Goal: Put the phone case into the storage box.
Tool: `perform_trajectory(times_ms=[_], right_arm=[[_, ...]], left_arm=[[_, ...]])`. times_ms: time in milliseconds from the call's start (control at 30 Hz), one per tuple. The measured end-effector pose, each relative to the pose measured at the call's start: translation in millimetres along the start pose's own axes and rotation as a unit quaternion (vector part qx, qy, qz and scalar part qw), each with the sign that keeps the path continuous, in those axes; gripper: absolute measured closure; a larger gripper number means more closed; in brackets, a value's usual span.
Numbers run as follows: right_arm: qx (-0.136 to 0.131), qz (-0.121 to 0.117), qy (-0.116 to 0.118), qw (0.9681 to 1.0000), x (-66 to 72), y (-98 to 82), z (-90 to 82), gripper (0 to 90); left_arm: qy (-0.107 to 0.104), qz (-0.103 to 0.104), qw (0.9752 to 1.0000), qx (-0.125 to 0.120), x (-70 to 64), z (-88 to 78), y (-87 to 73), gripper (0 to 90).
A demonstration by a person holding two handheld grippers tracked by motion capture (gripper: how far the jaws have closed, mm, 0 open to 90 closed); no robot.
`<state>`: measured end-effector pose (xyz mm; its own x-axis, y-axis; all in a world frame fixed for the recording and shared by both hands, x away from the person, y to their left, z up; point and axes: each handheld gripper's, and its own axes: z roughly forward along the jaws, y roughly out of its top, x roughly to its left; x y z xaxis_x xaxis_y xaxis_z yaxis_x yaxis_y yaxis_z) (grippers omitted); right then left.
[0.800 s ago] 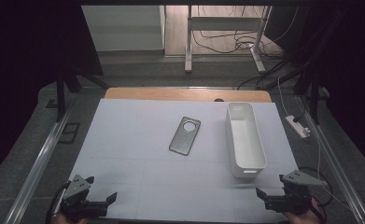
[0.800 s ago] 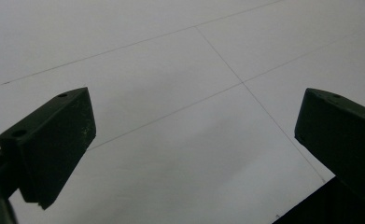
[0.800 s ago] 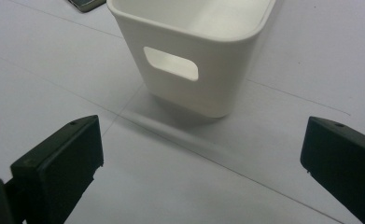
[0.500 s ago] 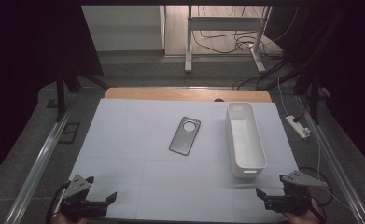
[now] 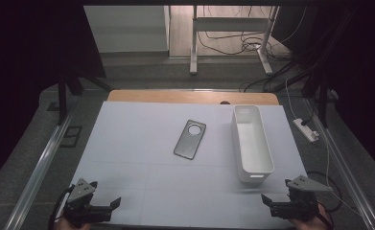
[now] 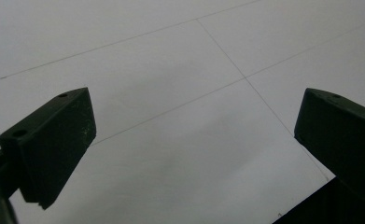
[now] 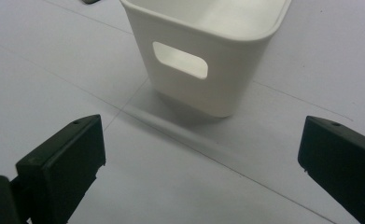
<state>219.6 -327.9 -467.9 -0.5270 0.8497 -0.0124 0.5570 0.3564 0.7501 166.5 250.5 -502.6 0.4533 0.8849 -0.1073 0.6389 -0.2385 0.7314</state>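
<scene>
High view layout: white table sheet (image 5: 142,139) with a grey phone case (image 5: 190,139) near the middle and a white bin (image 5: 252,143) to its right, both lying flat, apart from each other.

Phone case axis: long side ran from near-left to far-right, round camera hole at the far end; slightly tilted against the bin's long side.

Bin axis: long side pointed away from the person, near end wall with a handle slot (image 7: 180,59) facing the right gripper; seen empty.

Left gripper: (image 5: 91,207) at the near left corner of the sheet, jaws spread wide, nothing between them; in its own view (image 6: 189,140) just bare sheet ahead.

Right gripper: (image 5: 290,203) at the near right corner, jaws likewise spread and empty; in its own view (image 7: 194,163) the bin's end wall stood straight ahead, near but not touched.

Deciding relation: phone case lay forward and toward the middle from both grippers, well apart from each; by the look of it, roughly equally far from both, with the bin standing between it and the right gripper's straight line.

Hand pose: both held low at the table's near edge, jaws pointing forward and slightly down.

Judged next need: a reach forward to the case, jaws turned across its narrow width.
</scene>
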Motion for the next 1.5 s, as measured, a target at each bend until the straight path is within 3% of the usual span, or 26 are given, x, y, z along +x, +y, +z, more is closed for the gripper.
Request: perform_trajectory(times_ms=[133, 233, 567, 700, 1033, 1500], right_arm=[[0.000, 0.000, 0.000, 1.0000, 0.0, 0.0, 0.0, 1.0], [0.001, 0.002, 0.001, 1.0000, -0.2, 0.2, 0.2, 1.0], [0.005, 0.004, 0.003, 1.0000, -0.7, 0.5, 1.1, 1.0], [0.003, 0.006, 0.003, 1.0000, -1.2, 0.3, 0.9, 1.0], [0.008, 0.005, 0.004, 0.9999, -1.4, 0.6, 1.7, 1.0], [0.007, 0.007, 0.004, 0.9999, -1.8, 0.5, 1.9, 1.0]], left_arm=[[-0.001, 0.000, 1.0000, 0.006, 0.5, 1.0, 1.3, 0.0], [-0.014, -0.009, 0.9999, -0.001, 2.8, 3.0, 3.8, 0.0], [-0.019, -0.004, 0.9998, 0.007, 1.4, 13.4, 14.7, 0.0], [-0.021, 0.007, 0.9996, 0.017, 1.5, 20.2, 21.5, 0.0], [-0.036, 0.004, 0.9990, 0.027, 5.7, 33.8, 34.8, 0.1], [-0.045, 0.032, 0.9971, 0.051, 5.3, 57.6, 63.0, 0.1]])
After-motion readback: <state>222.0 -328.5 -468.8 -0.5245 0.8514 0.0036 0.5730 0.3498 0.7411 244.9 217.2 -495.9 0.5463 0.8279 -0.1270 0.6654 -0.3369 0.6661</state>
